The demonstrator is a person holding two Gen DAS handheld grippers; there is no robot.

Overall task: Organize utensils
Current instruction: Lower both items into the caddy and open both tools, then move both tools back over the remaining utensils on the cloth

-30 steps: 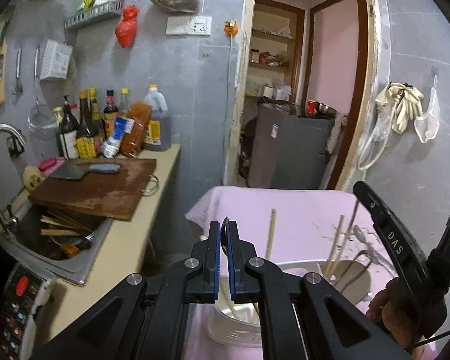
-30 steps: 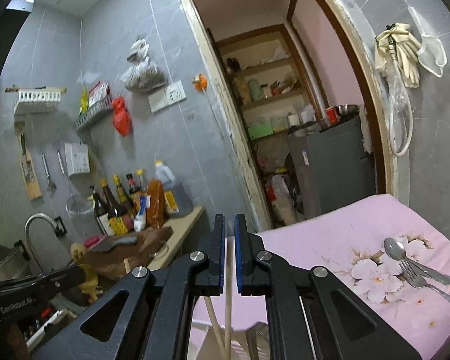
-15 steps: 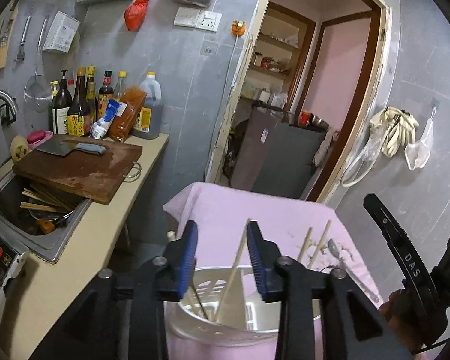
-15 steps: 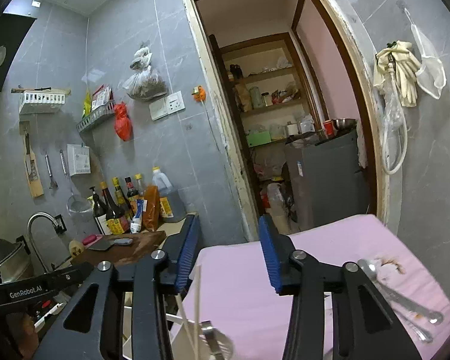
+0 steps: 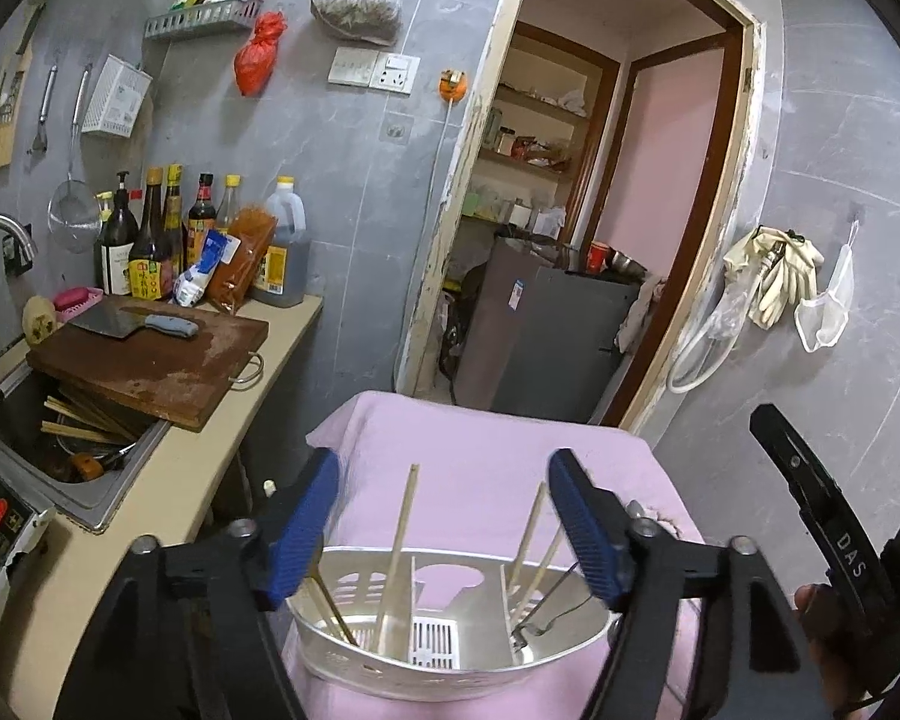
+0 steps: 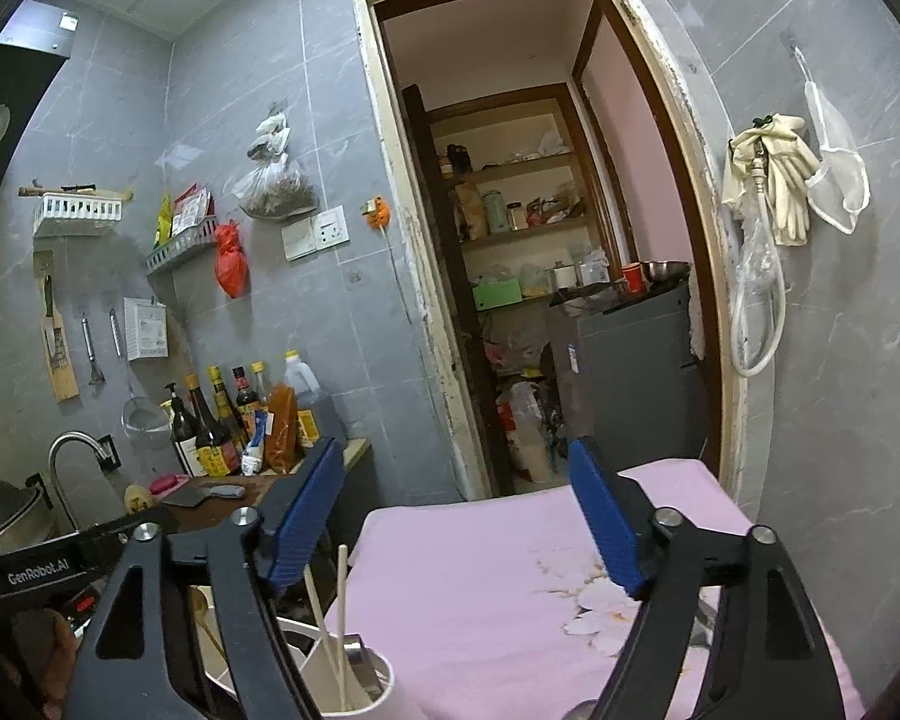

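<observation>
I am holding both pairs of fingers wide apart now, where a second ago each was pinched shut on a utensil over the holder: my left gripper is spreading its blue pads with nothing between them, and my right gripper is gaping just the same. Below the left one, the white utensil holder is carrying the chopsticks leaning upright in its left and middle compartments, with more sticks and what looks like a metal utensil in the right one. In the right view I am seeing two pale chopsticks standing in the holder's rim at the lower left. I am judging that both drops are done and I am freeing myself for the next piece. The pink cloth with its flower print is covering the table under the holder; whatever utensils remain on it are mostly hidden behind my right fingers. To the left, the counter is holding a wooden cutting board with a cleaver on it, bottles against the grey tiled wall, and a sink with more sticks inside. An open doorway is showing a shelved room beyond.
</observation>
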